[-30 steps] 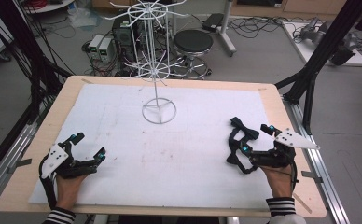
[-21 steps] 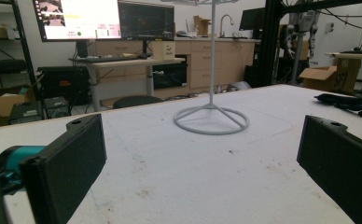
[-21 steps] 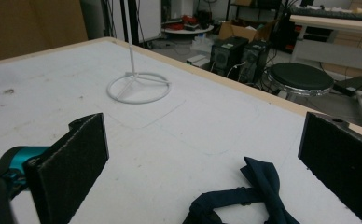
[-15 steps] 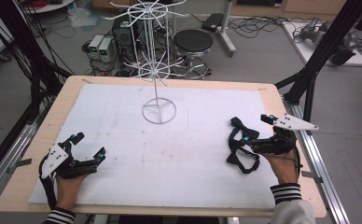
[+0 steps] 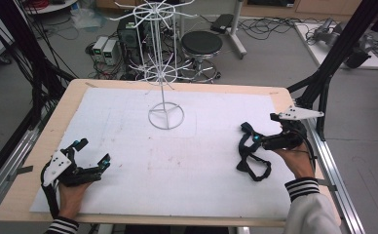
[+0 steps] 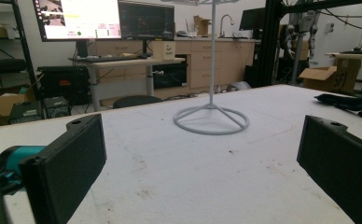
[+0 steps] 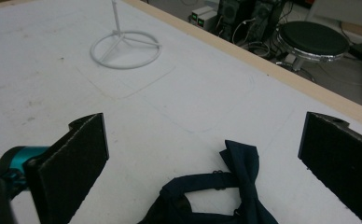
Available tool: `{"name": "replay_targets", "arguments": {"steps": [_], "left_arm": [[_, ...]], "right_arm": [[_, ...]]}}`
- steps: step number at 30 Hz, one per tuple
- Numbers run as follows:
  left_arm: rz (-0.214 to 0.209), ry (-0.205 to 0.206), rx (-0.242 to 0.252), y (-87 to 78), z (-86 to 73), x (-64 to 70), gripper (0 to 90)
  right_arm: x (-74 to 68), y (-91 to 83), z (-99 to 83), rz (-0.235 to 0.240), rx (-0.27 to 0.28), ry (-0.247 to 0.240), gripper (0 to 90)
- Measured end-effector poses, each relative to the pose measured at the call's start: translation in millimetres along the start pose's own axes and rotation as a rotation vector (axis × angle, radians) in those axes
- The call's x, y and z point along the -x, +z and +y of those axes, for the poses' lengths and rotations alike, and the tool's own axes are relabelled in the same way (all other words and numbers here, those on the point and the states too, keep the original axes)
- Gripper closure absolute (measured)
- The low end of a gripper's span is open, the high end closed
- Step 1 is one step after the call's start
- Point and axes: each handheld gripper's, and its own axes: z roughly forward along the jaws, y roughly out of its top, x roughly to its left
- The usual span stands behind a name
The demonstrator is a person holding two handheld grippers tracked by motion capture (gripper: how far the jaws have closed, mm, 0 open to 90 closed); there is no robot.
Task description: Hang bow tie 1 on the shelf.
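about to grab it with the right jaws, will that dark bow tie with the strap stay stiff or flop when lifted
Probably floppy: the bow tie and its strap lie in loose curls on the white mat, like soft fabric. It looks thin, so likely light. The strap may dangle and swing below the open right gripper, perhaps snagging the wire stand.

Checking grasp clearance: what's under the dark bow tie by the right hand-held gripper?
The dark bow tie and its strap lie flat on the white mat, between the open jaws of the right hand-held gripper. Whatever is beneath the fabric itself is covered.
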Motion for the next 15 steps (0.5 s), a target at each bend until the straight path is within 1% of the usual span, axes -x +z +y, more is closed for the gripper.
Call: {"name": "replay_targets", "arguments": {"steps": [4, 9, 13, 15], "left_arm": [[0.000, 0.000, -0.001, -0.1, 0.0, -0.1, 1.7], [0.001, -0.001, -0.001, -0.1, 0.0, -0.1, 1.7], [0.001, -0.001, -0.001, -0.1, 0.0, -0.1, 1.7], [0.001, -0.001, 0.000, -0.1, -0.1, -0.2, 1.7]], "right_arm": [[9.5, 3.9, 1.1, -0.004, -0.039, 0.023, 0.7], [21.4, 12.4, 0.1, -0.016, -0.094, 0.037, 0.7], [27.3, 19.9, 4.2, -0.012, -0.158, 0.020, 0.7], [30.3, 23.2, 7.3, -0.009, -0.174, 0.014, 0.7]]}}
